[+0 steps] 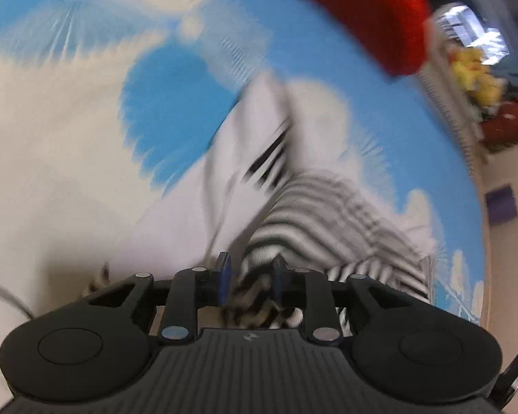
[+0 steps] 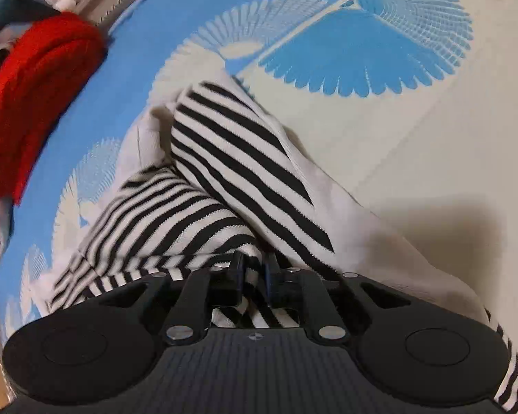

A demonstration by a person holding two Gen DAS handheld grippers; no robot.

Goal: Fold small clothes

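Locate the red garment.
Right wrist view: red garment lies at far left on the blue mat, left of the striped top. Left wrist view: upper right, near the mat's edge.

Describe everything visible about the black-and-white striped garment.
The striped garment looks like soft knit, with black and white bands beside plain pale panels. It lies crumpled, not flat, on the blue-and-cream patterned cloth, one striped fold draped over another. Striped fabric sits between the fingers of both the right tool and the left tool. A red knit lies apart.
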